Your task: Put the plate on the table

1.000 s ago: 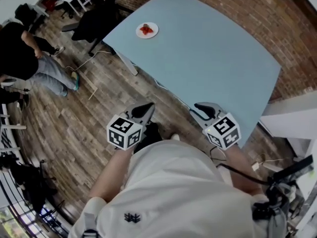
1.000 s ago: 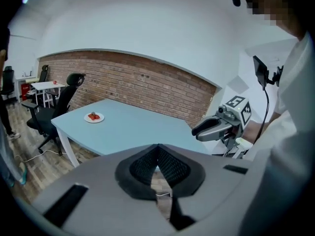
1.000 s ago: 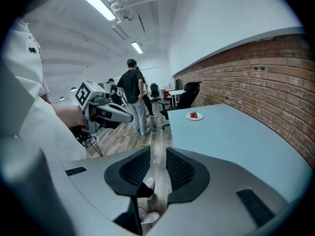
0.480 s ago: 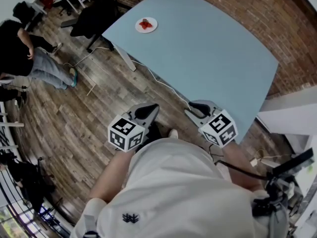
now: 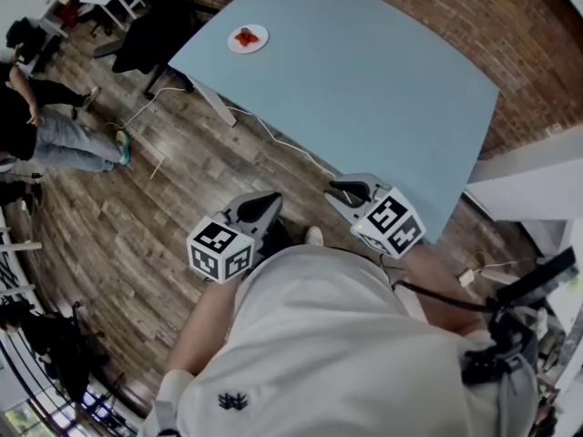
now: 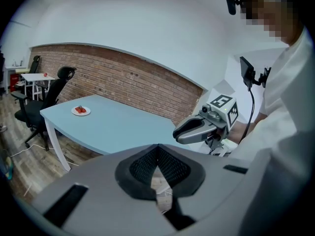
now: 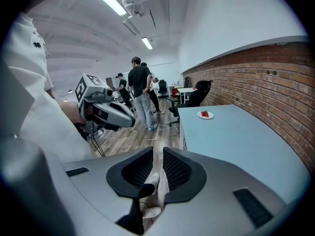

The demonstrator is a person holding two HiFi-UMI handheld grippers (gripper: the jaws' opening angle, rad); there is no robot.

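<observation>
One table, one plate, one brick wall.

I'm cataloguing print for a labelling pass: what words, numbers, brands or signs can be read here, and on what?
No readable words or numbers anywhere.
Left marker cube, right marker cube: black-and-white square patterns only, no letters.
Shirt emblem: small dark mark, too small to read.
</observation>
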